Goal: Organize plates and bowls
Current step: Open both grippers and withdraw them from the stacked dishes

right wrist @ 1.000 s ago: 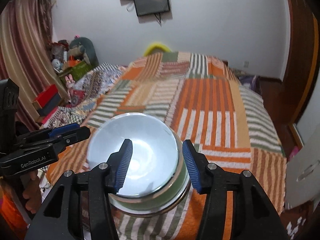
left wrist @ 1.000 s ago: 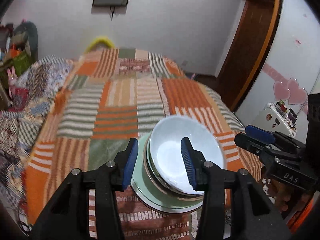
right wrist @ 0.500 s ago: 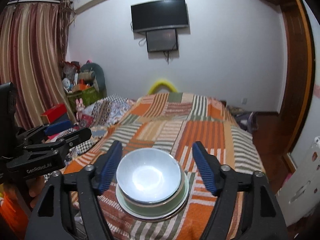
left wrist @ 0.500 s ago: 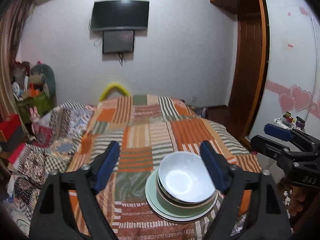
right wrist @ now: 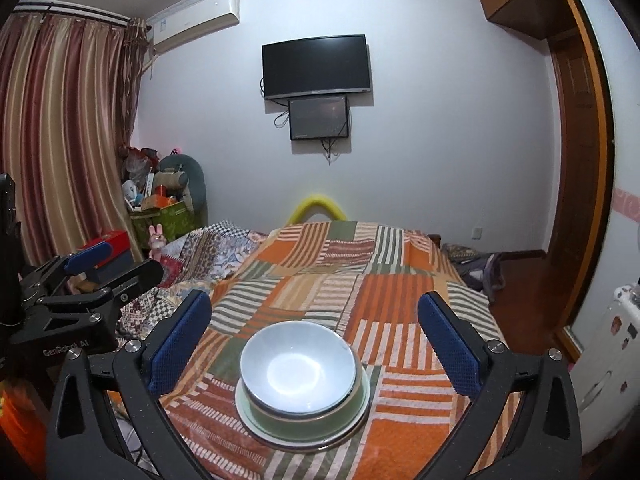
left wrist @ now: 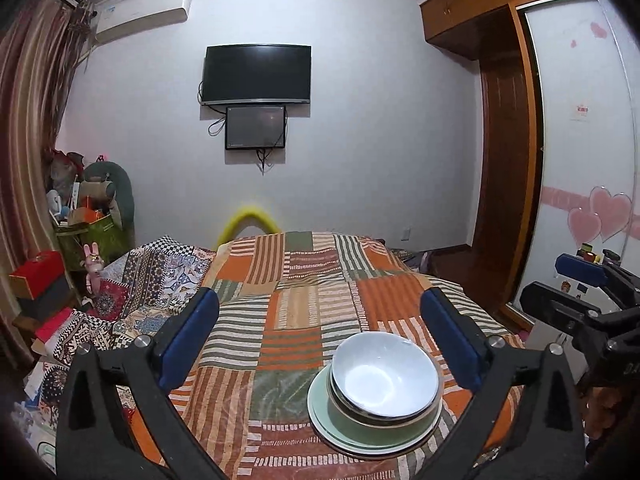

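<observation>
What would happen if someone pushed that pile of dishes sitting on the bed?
The white bowl looks glossy, so it could slide off the bowls below. The pile rests on a soft striped blanket, so a push would likely tip it rather than slide it. It looks like ceramic: probably heavy and breakable.

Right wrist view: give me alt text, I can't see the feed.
A white bowl tops a stack of a green bowl and plate on a striped patchwork bedspread, framed by the right gripper, open, nothing between its fingers. The left gripper is at far left.
</observation>
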`<state>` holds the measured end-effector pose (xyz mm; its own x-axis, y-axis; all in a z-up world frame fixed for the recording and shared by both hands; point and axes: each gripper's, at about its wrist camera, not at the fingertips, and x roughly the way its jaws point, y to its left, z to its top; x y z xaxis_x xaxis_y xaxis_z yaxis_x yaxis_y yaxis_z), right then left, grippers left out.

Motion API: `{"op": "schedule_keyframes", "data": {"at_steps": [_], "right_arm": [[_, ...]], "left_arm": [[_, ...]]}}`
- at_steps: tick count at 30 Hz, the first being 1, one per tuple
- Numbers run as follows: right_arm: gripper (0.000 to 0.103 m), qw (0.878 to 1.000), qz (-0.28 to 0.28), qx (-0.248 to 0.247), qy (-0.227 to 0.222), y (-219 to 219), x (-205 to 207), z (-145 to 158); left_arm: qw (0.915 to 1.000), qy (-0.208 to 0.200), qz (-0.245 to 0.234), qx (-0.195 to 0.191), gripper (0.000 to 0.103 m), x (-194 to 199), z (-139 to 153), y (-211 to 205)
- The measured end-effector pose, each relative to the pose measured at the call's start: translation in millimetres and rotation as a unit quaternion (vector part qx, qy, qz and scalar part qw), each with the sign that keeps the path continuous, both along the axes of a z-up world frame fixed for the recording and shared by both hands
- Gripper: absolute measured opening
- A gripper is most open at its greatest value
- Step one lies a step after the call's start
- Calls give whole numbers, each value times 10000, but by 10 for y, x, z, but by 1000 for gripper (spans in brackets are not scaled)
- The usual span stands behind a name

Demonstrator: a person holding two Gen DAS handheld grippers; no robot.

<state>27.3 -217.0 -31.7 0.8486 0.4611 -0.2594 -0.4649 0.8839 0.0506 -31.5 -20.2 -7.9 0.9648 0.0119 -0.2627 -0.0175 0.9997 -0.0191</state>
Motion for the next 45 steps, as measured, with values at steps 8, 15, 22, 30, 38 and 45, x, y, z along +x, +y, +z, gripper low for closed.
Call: {"op": "schedule_keyframes", "data": {"at_steps": [8,15,22,30,38,45], "right_arm": [[103,10000,10,53,-54,11,-63,8],[103,10000,-7,69,-56,7,-87,-6],[103,9999,-20,99,-14,-28,-76,-15],[103,9999,-36,103,-7,-28,-63,-7],[103,9999,-37,103,8,-28,-69,-10],[103,9999,-37,112,20,-27,-68,-11]], "left_arm": [[10000,-18,-77,-57,102,-36,16,17],[9999,19,-105,-75,102,-24,-6,26],[9998,64,-135,-102,102,3,-21,31],[9997,97,-184,-119,102,17,-32,24],[9995,151,-216,-183,102,34,-36,34],[9994,169,-230,-202,102,35,-35,32]]}}
